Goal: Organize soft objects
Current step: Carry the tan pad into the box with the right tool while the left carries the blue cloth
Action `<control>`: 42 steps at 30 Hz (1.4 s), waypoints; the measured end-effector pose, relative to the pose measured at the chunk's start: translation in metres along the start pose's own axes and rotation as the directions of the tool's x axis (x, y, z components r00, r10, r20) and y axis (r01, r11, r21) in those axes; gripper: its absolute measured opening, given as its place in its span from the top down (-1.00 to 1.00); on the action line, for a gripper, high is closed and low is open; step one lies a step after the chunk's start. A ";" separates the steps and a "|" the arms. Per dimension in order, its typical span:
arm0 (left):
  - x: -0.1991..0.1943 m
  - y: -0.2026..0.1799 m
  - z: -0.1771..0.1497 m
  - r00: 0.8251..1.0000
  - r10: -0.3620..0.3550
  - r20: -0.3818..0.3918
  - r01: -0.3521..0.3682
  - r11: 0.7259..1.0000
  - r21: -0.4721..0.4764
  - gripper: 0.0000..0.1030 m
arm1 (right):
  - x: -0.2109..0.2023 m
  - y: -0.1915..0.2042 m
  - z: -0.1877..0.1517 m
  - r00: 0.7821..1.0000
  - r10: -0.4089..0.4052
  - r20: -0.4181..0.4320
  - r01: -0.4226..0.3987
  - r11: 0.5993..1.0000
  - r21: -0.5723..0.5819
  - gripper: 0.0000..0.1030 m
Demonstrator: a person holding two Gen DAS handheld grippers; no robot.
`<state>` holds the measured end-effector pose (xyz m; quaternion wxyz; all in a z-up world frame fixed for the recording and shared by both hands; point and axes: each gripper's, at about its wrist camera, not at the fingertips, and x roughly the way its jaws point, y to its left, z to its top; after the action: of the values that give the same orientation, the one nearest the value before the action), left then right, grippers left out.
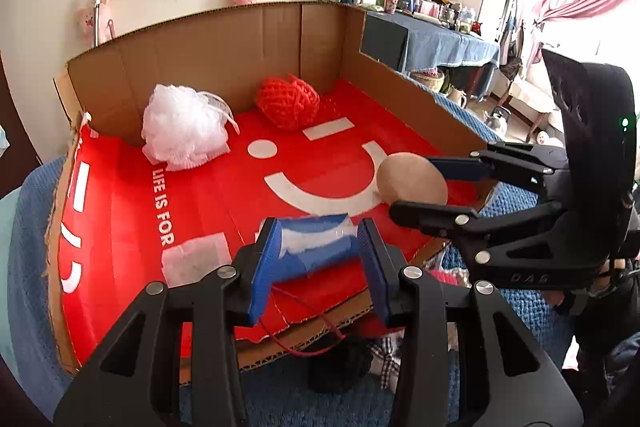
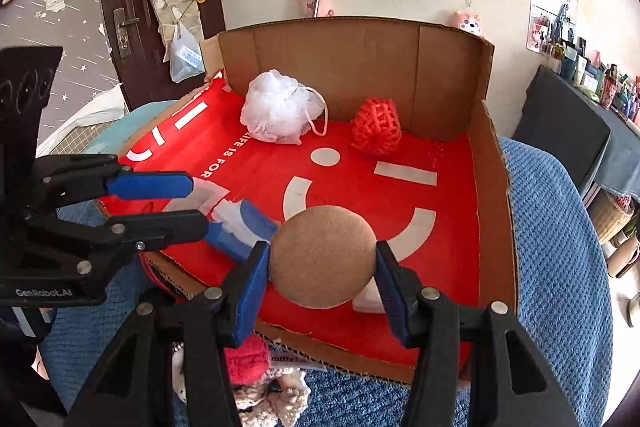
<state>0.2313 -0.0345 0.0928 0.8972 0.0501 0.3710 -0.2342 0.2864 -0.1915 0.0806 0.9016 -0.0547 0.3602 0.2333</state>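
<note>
Left wrist view: we see the left gripper [image 1: 320, 259] pinching a blue-and-white roll [image 1: 318, 247], soft-looking, white stuffing showing through a clear wrap, a blue pad pressed on each end. It sits at the near edge of the red cardboard tray [image 1: 132, 211]. A thin red thread [image 1: 316, 327] trails below the roll over the tray's torn front lip.

The right gripper [image 1: 412, 187] enters from the right of the tray, its fingers around a tan round sponge [image 1: 412, 183], matte and disc-shaped. At the tray's far wall we note a white mesh pouf [image 1: 186, 129] with a loop cord, and beside it, apart, a red net ball [image 1: 288, 101]. A white gauze square [image 1: 196, 261] lies flat near the tray's front, just left of the roll.

Right wrist view: the right gripper [image 2: 322, 269] clamps the tan sponge [image 2: 322, 257] edge to edge, above the tray's [image 2: 448, 267] near right part. Only this view shows a white block [image 2: 368, 297] behind the sponge, a red knit piece [image 2: 246, 363] and cream crochet below the tray's front edge, and the blue knit blanket [image 2: 556, 247] to the tray's right. The left gripper [image 2: 196, 203] shows from the side here, holding the roll [image 2: 244, 227].
</note>
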 end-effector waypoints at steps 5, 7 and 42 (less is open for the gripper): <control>0.003 -0.002 -0.001 0.999 -0.042 -0.003 0.042 0.999 0.026 -0.13 | -0.002 -0.001 -0.002 1.000 0.011 -0.010 -0.011 1.000 0.001 -0.08; 0.006 -0.003 -0.001 0.999 -0.048 -0.005 0.048 0.998 0.045 -0.27 | 0.000 -0.001 -0.003 1.000 0.011 -0.021 -0.011 1.000 -0.009 -0.08; 0.068 0.012 0.004 0.980 0.041 -0.194 -0.028 0.997 0.067 -0.20 | -0.023 -0.012 -0.009 1.000 0.001 0.011 -0.001 1.000 0.002 -0.10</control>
<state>0.2811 -0.0515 0.0476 0.8584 0.1078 0.4486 -0.2242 0.2722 -0.2136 0.0885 0.9035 -0.0522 0.3554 0.2337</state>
